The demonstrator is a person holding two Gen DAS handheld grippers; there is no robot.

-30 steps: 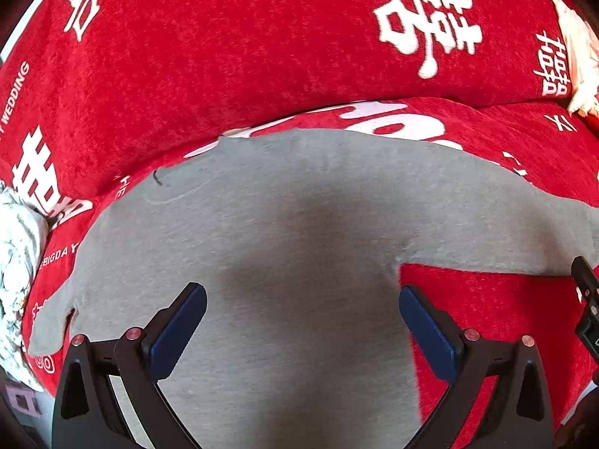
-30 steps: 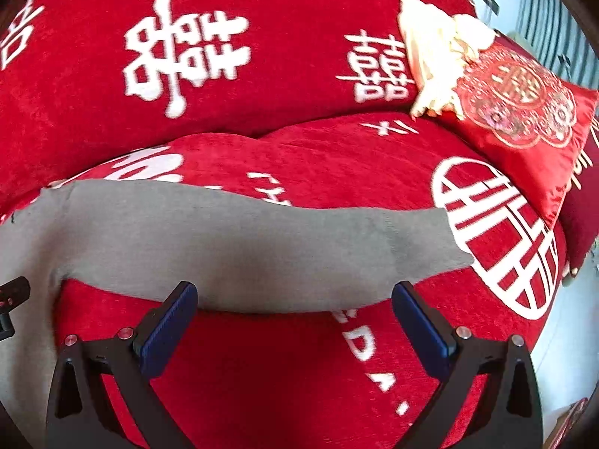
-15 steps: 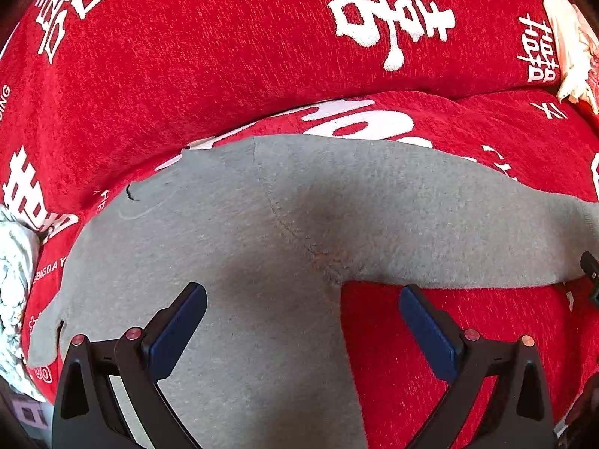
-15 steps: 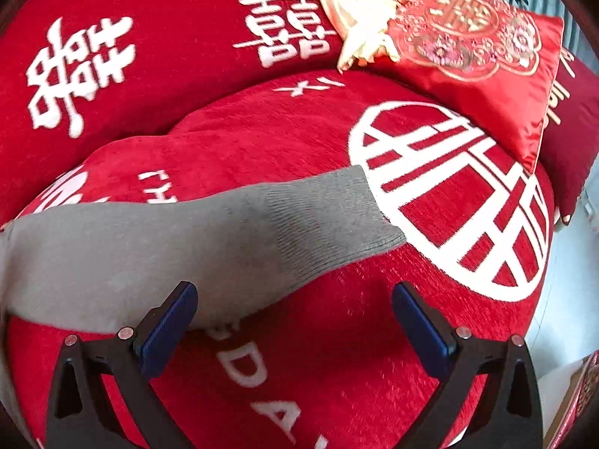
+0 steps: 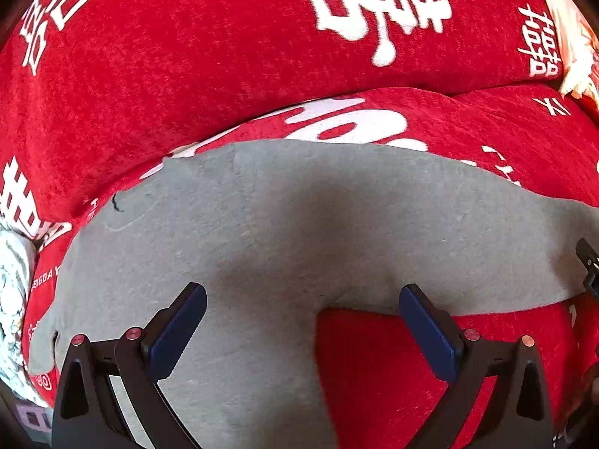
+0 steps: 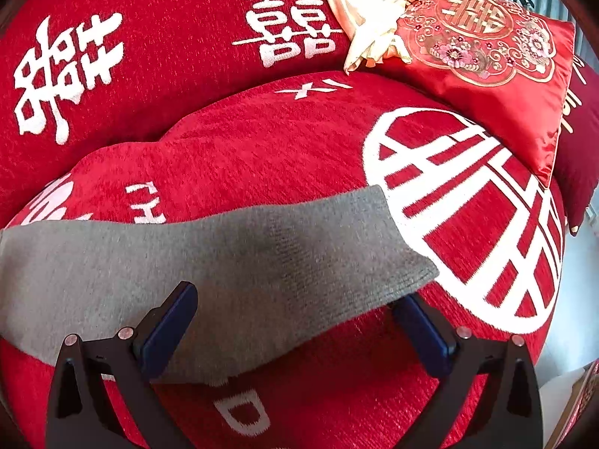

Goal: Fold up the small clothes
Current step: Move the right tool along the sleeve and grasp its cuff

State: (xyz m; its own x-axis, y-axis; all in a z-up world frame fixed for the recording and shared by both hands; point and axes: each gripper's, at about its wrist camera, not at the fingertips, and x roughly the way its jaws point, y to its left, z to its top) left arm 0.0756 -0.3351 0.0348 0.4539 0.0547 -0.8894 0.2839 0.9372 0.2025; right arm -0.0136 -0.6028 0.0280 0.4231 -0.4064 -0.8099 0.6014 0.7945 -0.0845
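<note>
A grey sweater (image 5: 284, 232) lies spread flat on the red sofa cover (image 6: 262, 149). The left hand-held gripper (image 5: 301, 321) hangs above the sweater's armpit, jaws wide apart and holding nothing. The right hand-held gripper (image 6: 295, 321) is just as wide, empty, straddling the sweater's ribbed cuff (image 6: 359, 247). Beyond that cuff sit a cream cloth (image 6: 367, 11) and an embroidered cushion (image 6: 498, 56).

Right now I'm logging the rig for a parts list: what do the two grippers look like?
Both match: the left gripper and right gripper have black angular frames with triangular cut-outs, dark blue flat finger pads, and small reddish-silver round screws on top. No cables or markings show.
</note>
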